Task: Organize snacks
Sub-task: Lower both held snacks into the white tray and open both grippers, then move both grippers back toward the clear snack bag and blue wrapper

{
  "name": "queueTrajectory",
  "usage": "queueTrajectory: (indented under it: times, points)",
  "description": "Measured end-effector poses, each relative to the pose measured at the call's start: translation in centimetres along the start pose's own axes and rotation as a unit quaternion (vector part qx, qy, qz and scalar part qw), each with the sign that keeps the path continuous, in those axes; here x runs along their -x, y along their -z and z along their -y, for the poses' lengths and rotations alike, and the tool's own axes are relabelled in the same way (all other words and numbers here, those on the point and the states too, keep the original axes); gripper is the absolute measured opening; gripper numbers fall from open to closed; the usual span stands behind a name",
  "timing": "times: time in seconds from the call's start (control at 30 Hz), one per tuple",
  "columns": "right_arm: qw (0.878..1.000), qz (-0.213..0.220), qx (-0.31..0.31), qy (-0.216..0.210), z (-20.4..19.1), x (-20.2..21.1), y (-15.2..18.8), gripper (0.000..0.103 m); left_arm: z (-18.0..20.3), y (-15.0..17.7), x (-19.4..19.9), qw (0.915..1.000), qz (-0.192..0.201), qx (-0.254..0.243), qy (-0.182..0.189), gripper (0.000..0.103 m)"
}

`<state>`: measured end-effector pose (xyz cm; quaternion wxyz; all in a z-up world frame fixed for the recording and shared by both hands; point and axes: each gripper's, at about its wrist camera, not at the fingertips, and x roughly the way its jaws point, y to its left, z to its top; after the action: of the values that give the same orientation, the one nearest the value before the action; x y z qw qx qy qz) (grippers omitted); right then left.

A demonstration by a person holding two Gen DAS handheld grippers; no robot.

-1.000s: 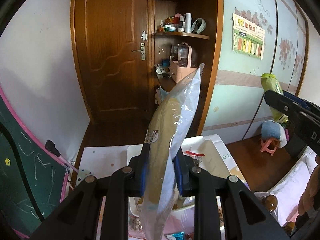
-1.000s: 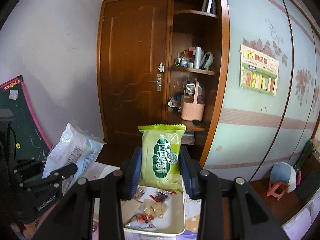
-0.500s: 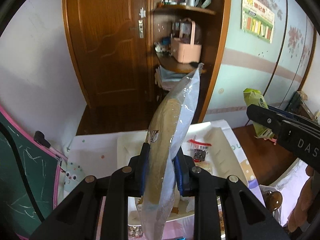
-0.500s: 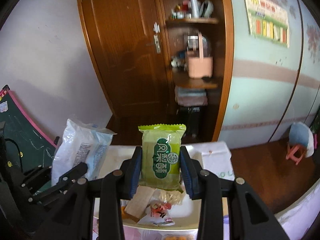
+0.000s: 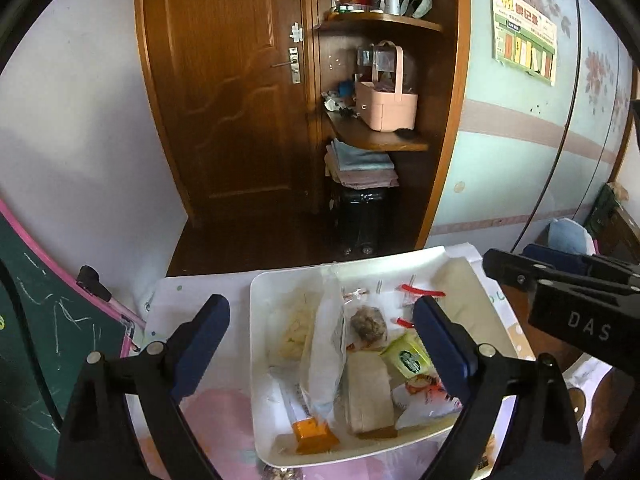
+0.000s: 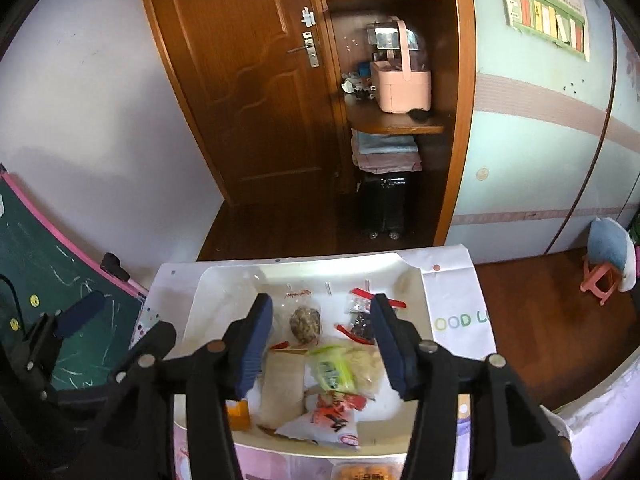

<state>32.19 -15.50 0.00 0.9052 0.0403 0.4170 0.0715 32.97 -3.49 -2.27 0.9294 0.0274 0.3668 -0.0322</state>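
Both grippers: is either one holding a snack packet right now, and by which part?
Neither. The left gripper and right gripper have just been opening; the clear bag and green packet lie loose in the white tray.

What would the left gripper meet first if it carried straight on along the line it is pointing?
Probably the clear snack bag lying in the white tray, between the left gripper's open fingers; depth is hard to judge.

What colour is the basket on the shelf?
Pale pink basket, clearest in the right wrist view.
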Motion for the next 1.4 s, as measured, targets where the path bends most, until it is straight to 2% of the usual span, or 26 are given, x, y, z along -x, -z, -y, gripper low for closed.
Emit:
queueTrajectory:
  times: [0.43,1.0,1.17,1.4]
  points:
    - [1.000,0.003,0.028,-0.003,-0.6,2.9,3.0,0.053,-0.5,2.4,2.5,0.9999,-0.007,-0.008,0.006,0.093]
    - [0.997,0.021,0.059,-0.034,-2.0,10.2,9.0,0.053,-4.1,7.5,11.0,0.9998,0.002,-0.001,0.022,0.093]
    - [0.993,0.006,0.105,-0.047,-3.1,9.8,12.3,0.054,-5.0,10.6,11.6,0.9995,-0.012,-0.009,0.027,0.093]
    - [0.978,-0.030,0.198,-0.053,-4.2,6.6,18.3,0.054,-6.0,15.6,10.5,0.9983,-0.043,-0.013,0.036,0.093]
